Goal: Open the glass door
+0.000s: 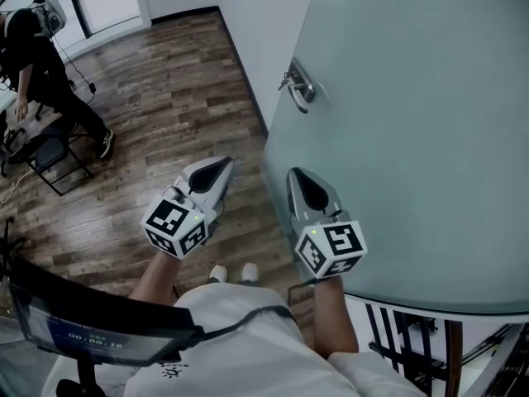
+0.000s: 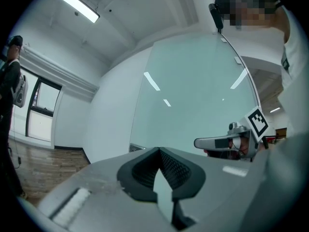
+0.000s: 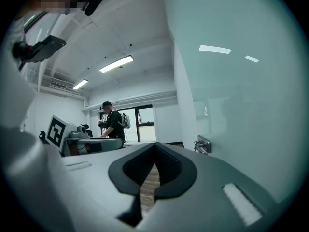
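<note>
The frosted glass door [image 1: 413, 139] fills the right of the head view, and its metal lever handle [image 1: 297, 85] sits near the door's left edge. My right gripper [image 1: 299, 176] is shut and empty, close in front of the glass, below the handle and clear of it. My left gripper [image 1: 221, 165] is shut and empty too, level beside it over the wooden floor. In the right gripper view the handle [image 3: 203, 145] lies ahead to the right of the shut gripper [image 3: 155, 145]. The left gripper view has the door [image 2: 193, 91] ahead of the shut gripper [image 2: 158, 150].
A white wall [image 1: 256, 31] meets the door's left edge. A person in black [image 1: 33, 56] stands at the far left beside a black chair [image 1: 54, 160]. A dark railed frame [image 1: 413, 337] shows below the door at lower right. Wooden floor [image 1: 165, 98] stretches ahead on the left.
</note>
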Motion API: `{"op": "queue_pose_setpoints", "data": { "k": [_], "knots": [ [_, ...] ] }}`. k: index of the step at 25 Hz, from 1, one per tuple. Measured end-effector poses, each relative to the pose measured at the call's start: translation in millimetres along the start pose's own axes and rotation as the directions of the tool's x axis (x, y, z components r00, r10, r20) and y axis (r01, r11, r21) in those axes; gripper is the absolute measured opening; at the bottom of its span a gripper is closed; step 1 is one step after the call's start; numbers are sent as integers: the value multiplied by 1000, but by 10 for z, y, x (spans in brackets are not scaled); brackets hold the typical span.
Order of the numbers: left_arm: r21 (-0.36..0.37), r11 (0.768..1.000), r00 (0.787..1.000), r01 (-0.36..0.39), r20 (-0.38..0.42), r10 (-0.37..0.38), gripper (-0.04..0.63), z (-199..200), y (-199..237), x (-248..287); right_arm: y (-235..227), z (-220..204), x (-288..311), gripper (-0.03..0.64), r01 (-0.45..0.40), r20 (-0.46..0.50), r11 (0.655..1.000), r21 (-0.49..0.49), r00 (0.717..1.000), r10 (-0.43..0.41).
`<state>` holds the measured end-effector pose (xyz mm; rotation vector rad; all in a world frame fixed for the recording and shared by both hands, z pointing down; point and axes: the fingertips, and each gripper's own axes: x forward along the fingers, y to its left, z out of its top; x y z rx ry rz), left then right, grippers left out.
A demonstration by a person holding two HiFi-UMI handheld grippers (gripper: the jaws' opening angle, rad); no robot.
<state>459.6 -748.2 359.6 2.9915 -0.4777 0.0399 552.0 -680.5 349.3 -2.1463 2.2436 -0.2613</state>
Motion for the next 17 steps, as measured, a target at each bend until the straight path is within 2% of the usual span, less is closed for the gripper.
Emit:
{"op": "queue_pose_setpoints", "data": {
  "k": [8, 17],
  "knots": [
    [4, 1000, 1000, -6, 11, 6, 2, 46, -107, -184, 95, 58, -159, 8, 1, 12, 1000, -2, 1000, -1],
    [15, 1000, 1000, -6, 14, 6, 2, 52, -28, -150, 78, 54, -90, 8, 13, 17, 1000, -4, 1000, -12]
  ]
}}
